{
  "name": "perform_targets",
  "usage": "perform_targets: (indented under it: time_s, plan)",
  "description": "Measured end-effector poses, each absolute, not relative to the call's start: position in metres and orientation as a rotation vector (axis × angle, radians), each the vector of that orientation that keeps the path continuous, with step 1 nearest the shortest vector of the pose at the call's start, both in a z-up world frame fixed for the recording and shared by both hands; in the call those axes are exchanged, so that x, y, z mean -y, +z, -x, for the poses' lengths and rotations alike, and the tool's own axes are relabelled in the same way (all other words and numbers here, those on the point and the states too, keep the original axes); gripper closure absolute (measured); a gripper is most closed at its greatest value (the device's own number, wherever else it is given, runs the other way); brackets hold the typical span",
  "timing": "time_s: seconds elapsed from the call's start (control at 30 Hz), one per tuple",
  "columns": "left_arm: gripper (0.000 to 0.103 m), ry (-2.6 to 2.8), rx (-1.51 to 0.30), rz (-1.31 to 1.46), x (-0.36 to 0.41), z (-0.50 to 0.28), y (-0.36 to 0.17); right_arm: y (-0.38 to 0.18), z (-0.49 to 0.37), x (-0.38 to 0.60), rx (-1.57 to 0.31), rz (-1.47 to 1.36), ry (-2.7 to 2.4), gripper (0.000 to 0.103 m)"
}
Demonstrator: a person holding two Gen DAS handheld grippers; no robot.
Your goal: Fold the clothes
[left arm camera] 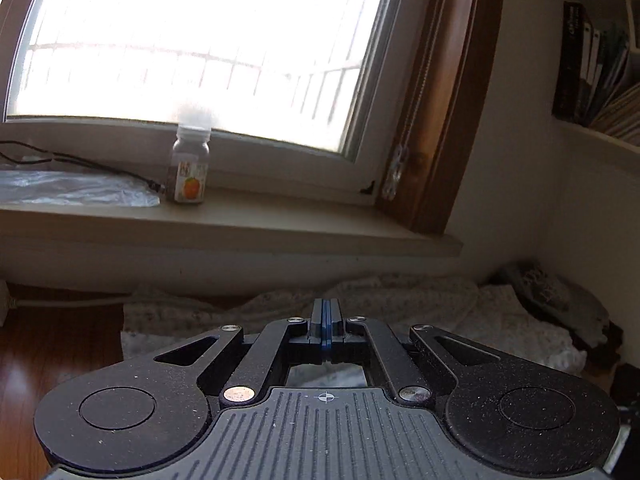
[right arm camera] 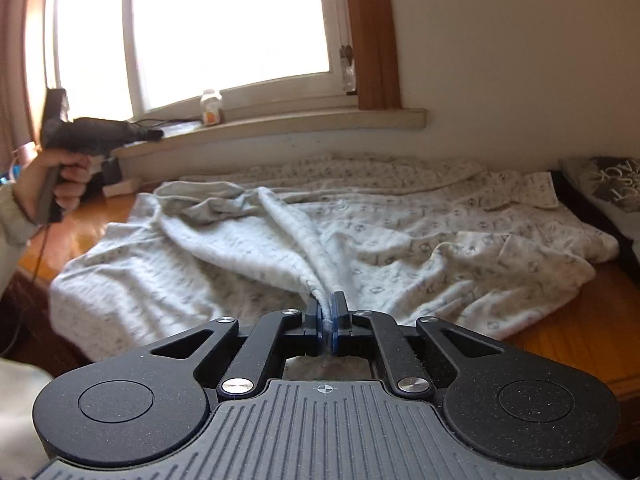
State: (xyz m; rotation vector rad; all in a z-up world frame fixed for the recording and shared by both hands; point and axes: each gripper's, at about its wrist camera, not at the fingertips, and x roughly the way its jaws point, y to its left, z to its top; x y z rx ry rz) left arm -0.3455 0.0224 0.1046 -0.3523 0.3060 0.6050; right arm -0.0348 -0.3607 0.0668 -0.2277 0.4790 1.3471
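Garment: pale patterned robe (right arm camera: 360, 224) lies rumpled across the wooden table (right arm camera: 580, 320), below the windowsill (right arm camera: 280, 130).
Right claw (right arm camera: 329, 316): pressed together on a raised fold of the robe, cloth pinched between its pads.
Left claw (left arm camera: 326, 320): pressed together, nothing between the pads; held aloft in a hand (right arm camera: 60, 184).
Unclear: bottle (left arm camera: 191, 168) label blurred; window glare hides outside.

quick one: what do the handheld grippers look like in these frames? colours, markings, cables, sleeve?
Both the left gripper and right gripper are matte black: speckled linkage arms, silver pivot screws, two round discs, a grey ribbed centre plate with a white crosshair mark, blue pads inside the fingers. In the right wrist view, a thin dark cable hangs from the left one's grip; the sleeve looks pale grey-green.
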Motion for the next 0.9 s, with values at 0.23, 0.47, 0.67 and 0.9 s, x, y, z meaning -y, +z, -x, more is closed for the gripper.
perform_targets:
  time_s: [0.23, 0.47, 0.67, 0.9]
  plan:
    - [0.066, 0.593, -0.434, 0.322, -0.008, 0.346, 0.061, 0.045, 0.044, 0.365, -0.544, 0.254, 1.353, 0.097]
    - [0.031, 0.503, -0.555, 0.252, -0.024, 0.307, 0.047, 0.045, 0.041, 0.365, -0.53, 0.225, 1.324, 0.096]
    - [0.061, 0.552, -0.571, 0.252, -0.03, 0.305, 0.037, 0.04, 0.045, 0.36, -0.511, 0.259, 1.318, 0.096]
    - [0.096, 0.572, -0.378, 0.406, -0.028, 0.354, 0.069, 0.041, 0.037, 0.372, -0.525, 0.205, 1.33, 0.097]
